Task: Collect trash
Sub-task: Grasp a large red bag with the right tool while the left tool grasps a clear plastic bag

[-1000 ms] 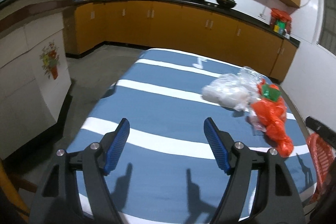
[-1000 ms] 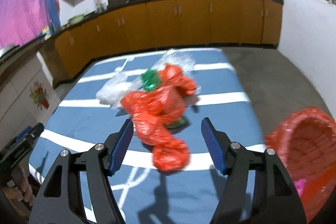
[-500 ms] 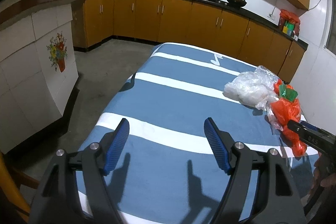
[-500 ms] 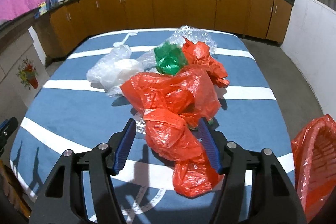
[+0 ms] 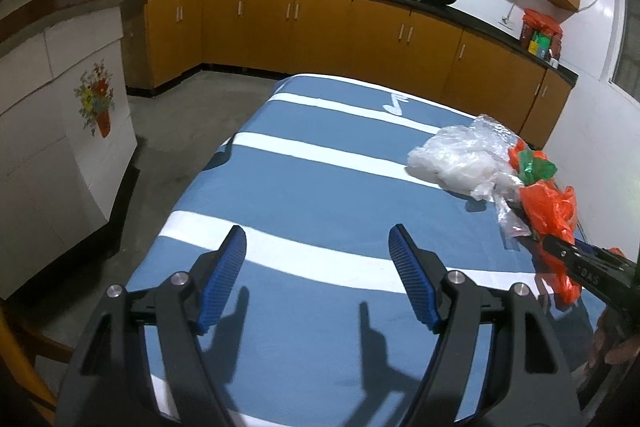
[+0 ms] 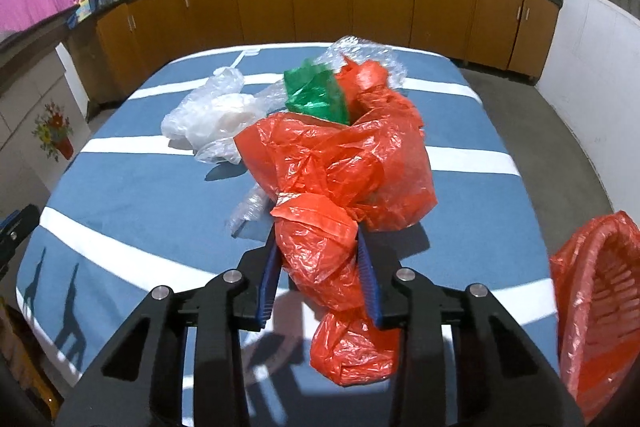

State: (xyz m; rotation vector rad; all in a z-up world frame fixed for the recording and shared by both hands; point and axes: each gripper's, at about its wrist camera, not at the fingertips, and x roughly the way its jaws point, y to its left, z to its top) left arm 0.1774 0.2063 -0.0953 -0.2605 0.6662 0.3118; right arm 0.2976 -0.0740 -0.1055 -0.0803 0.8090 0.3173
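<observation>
Your left gripper [image 5: 318, 269] has black angular arms, silver round screw heads at the pivots, and blue ribbed pads [image 5: 224, 277]. Your right gripper [image 6: 320, 269] matches it: black frame, silver screws, blue ridged pads [image 6: 369, 281].

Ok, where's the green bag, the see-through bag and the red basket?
green bag [image 6: 316, 95], right wrist view, its crumpled middle.
see-through bag [image 6: 208, 115], right wrist view, its bunched body.
red basket [image 6: 600, 291], right wrist view, its slatted inner wall.

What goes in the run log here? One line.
right gripper: closing on red bag | left gripper: open, empty | basket: waiting
</observation>
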